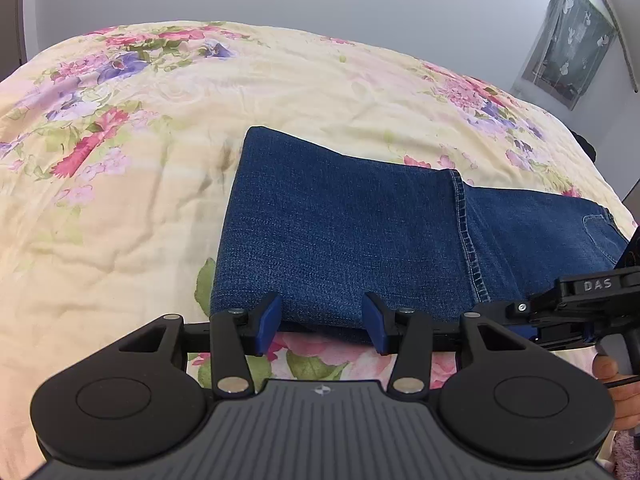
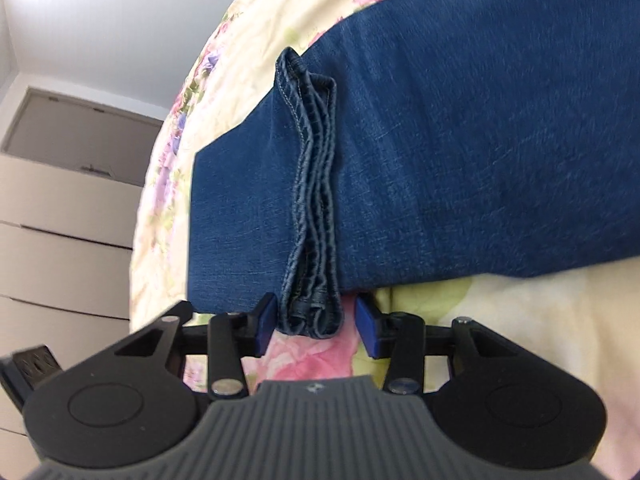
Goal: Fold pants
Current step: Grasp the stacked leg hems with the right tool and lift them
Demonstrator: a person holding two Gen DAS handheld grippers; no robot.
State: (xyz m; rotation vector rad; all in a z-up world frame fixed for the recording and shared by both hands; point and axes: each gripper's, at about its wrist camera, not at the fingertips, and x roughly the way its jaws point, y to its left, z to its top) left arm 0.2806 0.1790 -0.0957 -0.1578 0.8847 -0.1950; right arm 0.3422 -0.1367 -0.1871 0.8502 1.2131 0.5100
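Note:
Blue jeans [image 1: 344,228] lie folded on a floral bedspread [image 1: 120,208], with the hems of the legs on top at the right. My left gripper [image 1: 324,326] is open at the fold's near edge, and the denim passes between and beyond its blue pads [image 1: 272,324]. In the right wrist view, the stacked leg hems [image 2: 314,200] run away from the camera. Their near end sits between the pads of my right gripper [image 2: 316,328]. That gripper is open, with pink bedspread showing between the hems and the right pad [image 2: 366,330]. Its black body [image 1: 592,288] enters the left wrist view from the right.
The person's hand [image 1: 616,384] shows at the right edge. A pale chest of drawers [image 2: 68,208] stands beyond the bed's side. A curtained window [image 1: 568,40] is set in the grey wall behind the bed. Bedspread extends left of the jeans and beyond them.

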